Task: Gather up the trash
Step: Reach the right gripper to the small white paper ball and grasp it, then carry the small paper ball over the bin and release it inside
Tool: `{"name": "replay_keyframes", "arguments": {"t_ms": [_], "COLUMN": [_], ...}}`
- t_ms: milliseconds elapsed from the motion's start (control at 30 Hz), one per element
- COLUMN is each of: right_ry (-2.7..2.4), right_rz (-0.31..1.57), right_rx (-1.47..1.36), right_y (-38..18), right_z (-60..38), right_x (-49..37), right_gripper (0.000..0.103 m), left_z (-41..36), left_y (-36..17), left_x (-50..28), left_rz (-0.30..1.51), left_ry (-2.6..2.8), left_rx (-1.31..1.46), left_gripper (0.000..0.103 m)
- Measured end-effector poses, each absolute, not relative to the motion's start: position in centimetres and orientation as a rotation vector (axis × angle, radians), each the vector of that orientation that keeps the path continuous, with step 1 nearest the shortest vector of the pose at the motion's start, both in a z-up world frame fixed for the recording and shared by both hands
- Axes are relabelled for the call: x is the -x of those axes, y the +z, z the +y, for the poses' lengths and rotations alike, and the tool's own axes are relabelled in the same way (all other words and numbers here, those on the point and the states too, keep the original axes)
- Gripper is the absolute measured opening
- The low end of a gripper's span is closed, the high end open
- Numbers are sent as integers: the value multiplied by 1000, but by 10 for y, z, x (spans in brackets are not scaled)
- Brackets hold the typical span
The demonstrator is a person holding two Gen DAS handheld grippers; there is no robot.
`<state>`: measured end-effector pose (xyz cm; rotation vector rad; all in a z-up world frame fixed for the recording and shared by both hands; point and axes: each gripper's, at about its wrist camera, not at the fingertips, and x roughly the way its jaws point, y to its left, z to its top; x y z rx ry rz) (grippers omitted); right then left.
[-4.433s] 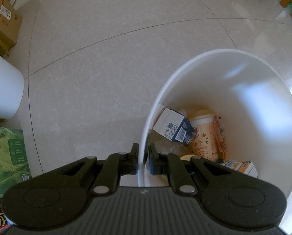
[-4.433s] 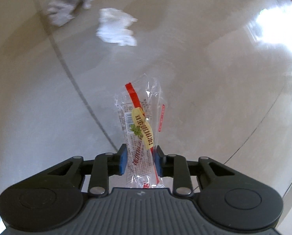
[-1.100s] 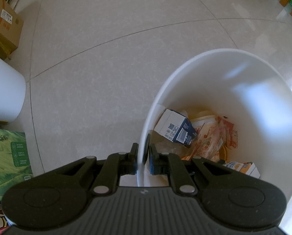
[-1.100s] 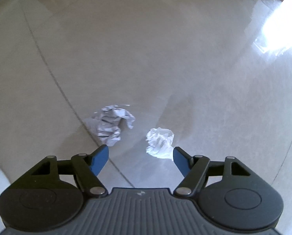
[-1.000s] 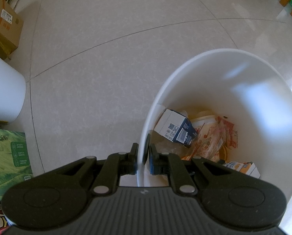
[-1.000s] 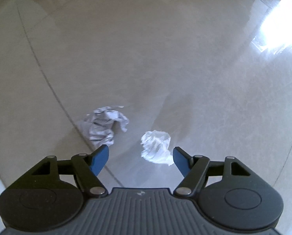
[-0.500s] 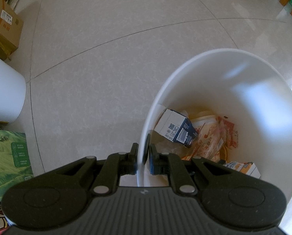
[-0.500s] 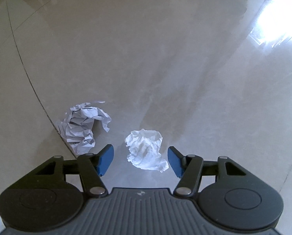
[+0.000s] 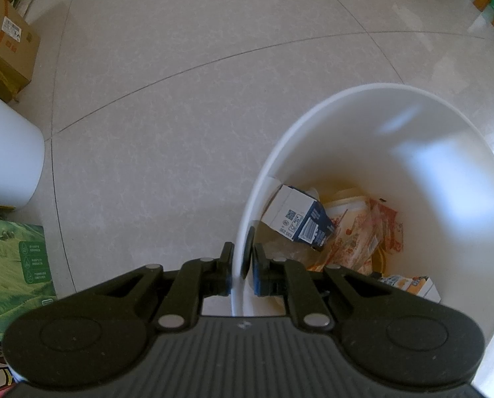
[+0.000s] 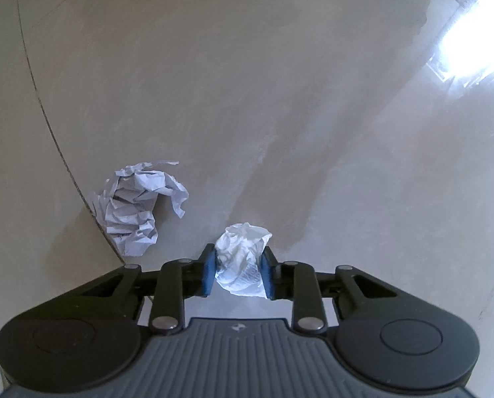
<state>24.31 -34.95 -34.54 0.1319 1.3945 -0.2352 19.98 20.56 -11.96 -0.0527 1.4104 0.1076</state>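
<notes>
Right tool [image 10: 237, 273] pointing straight down at the floor [image 10: 280, 99], jaws closing on the white tissue wad [image 10: 242, 258]. Blue pads [image 10: 209, 273] already against both flanks of the wad, so contact made, squeeze not finished. Wad sits centred between the fingers, top poking out past the tips on the far side: decent bite, low slip risk for something this light and compressible.

Crumpled paper ball [image 10: 135, 205] lying on the floor to the left of the tool, near but not touching the wad, right beside the tile joint. Clear of the left finger, so unlikely to get dragged along. Looks like the next pick after this one.

Left tool [image 9: 242, 273] clamped nearly shut on the rim of the white bin [image 9: 313, 116], one finger outside the wall, one inside. Probable purpose: carrying the bin and keeping its mouth open and within reach for drops.

Bin contents so far: blue-and-white carton [image 9: 301, 222] at near left of the bottom, orange printed wrapper [image 9: 363, 235] beside it, small box [image 9: 409, 285] at the near right. Plenty of room left.

Background only: cardboard box [image 9: 8, 39] far left, second white container [image 9: 4, 152] at left edge.

Judgement: mid-grasp, then lift and carry to bin; two floor items outstanding.
</notes>
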Motion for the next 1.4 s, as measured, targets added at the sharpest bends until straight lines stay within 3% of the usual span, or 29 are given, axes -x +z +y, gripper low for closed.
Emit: {"name": "replay_keyframes", "arguments": {"t_ms": [300,867,1067,1133,1200,1267,1400], "right_ry": [-57,484,708,769,813,832,837], "right_rz": [1373,1223,1153,1140,1122,1102,1110], "right_rx": [-30,141,151,157,175,200,190], "right_y": [-284,-87,-58,-53,-54,-56,-59], "right_z": [-312,-157,-93,-70,-54,-42,-39], "right_x": [-248,-191,-175,-170,-166,-164,-162], "right_gripper": [31,31,32,34,53,61,64], "left_z": [205,204,205,205,205,206,206], "left_y": [-119,-118,-118,-118,-118,-118,-118], "left_x": [-200,-199,-199,-200,-200,-200,-200], "left_rz": [1407,1397,1396,1395,1396,1396,1395], "left_ry": [111,116,116,116,116,116,116], "left_rx": [56,49,48,46,50,50,50], "left_gripper": [9,9,9,9,9,9,9]}}
